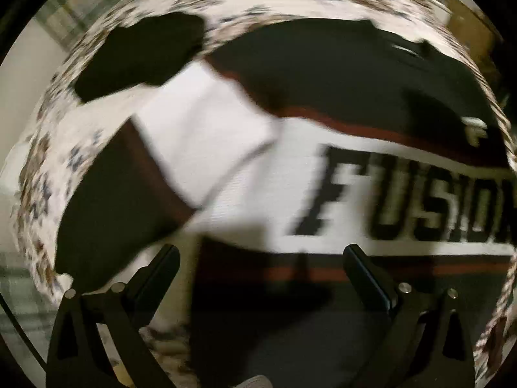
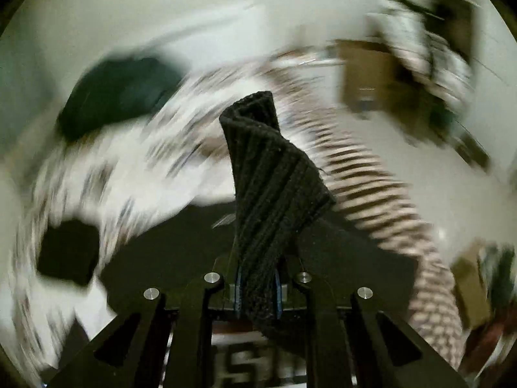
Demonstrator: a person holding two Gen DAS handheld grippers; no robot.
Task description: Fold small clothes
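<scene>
The shirt (image 1: 245, 174), black and white with a thin red stripe and big black letters reading "FUSION", lies spread on a white bedspread (image 1: 74, 148) printed with small brown and blue stars. A white floor and a brown cardboard box (image 2: 365, 74) show past the bed in my right wrist view, though everything there is smeared by blur. A dark green garment (image 2: 116, 97) and a small black piece (image 2: 68, 252) lie on the bedspread further off.

My left gripper (image 1: 258, 258) hangs just above the shirt's lower black band with its fingers spread wide and nothing between them. One sleeve is folded in over the white chest panel, its black cuff pointing toward my left finger.

My right gripper (image 2: 258, 294) is clamped on a black ribbed-knit piece (image 2: 274, 177), thick and corded, which stands up twisted from between the blue-edged pads. Whether this is the shirt's collar or a separate garment, I cannot tell.
</scene>
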